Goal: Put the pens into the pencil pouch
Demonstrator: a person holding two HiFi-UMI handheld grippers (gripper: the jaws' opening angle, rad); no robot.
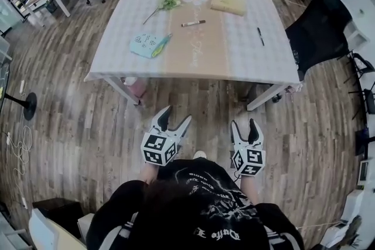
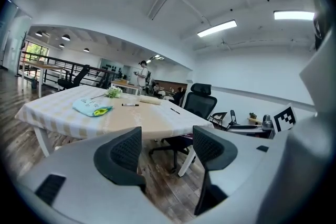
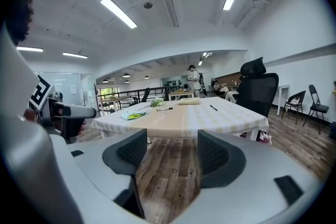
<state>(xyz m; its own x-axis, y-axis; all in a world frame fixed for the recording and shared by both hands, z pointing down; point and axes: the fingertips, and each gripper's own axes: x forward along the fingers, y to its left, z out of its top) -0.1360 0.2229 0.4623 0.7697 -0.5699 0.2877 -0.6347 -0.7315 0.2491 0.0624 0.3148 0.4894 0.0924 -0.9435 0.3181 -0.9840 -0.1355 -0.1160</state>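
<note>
On the clothed table (image 1: pixel 246 55) lie a light-blue pencil pouch (image 1: pixel 149 44) with a yellow-green edge, a white marker pen (image 1: pixel 193 23) near the middle and a thin black pen (image 1: pixel 260 36) to the right. My left gripper (image 1: pixel 177 113) and right gripper (image 1: pixel 244 122) hover over the wooden floor, well short of the table's near edge, both open and empty. The left gripper view shows the pouch (image 2: pixel 92 107), marker (image 2: pixel 130 105) and black pen (image 2: pixel 175 110) beyond the open gripper (image 2: pixel 167 139). The right gripper view shows the pouch (image 3: pixel 134 115), marker (image 3: pixel 164 109), black pen (image 3: pixel 213 107) and open gripper (image 3: pixel 172 139).
A sprig of flowers (image 1: pixel 167 2) and a yellowish folded item (image 1: pixel 228 4) lie at the table's far side. A black office chair (image 1: pixel 319 32) stands at the table's right. Other desks and chairs stand farther back. A person stands far off (image 2: pixel 142 73).
</note>
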